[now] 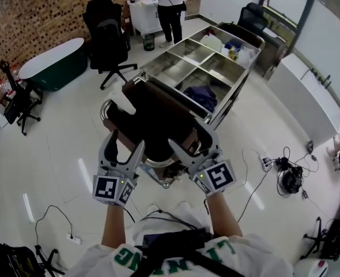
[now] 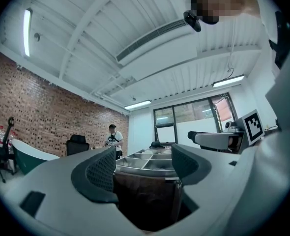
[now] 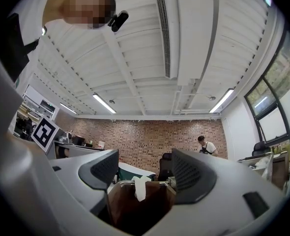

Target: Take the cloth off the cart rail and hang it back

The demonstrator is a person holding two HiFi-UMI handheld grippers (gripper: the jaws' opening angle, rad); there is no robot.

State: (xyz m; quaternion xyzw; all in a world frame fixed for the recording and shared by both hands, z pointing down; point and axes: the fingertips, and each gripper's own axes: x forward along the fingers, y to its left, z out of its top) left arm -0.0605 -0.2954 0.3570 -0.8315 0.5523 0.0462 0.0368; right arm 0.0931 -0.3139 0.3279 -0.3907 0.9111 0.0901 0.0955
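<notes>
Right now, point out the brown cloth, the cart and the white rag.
brown cloth (image 1: pixel 158 119), head view, middle of the drape.
cart (image 1: pixel 169 68), head view, bare steel compartment floor.
white rag (image 1: pixel 122 101), head view, its middle.

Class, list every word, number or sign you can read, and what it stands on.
"LI" and "NING": green letters on the person's white shirt, upside down, partly covered by a strap.
Square markers on the left hand-held gripper and right hand-held gripper: patterns only, no letters.
Items in the cart: labels too small to read.

Wide-open fingers (image 2: pixel 101 173) on the left gripper (image 2: pixel 144 154), brown cloth (image 2: pixel 145 198) draped over the cart rail (image 2: pixel 148 173) dead ahead, person (image 2: pixel 113 137) beyond.
</notes>
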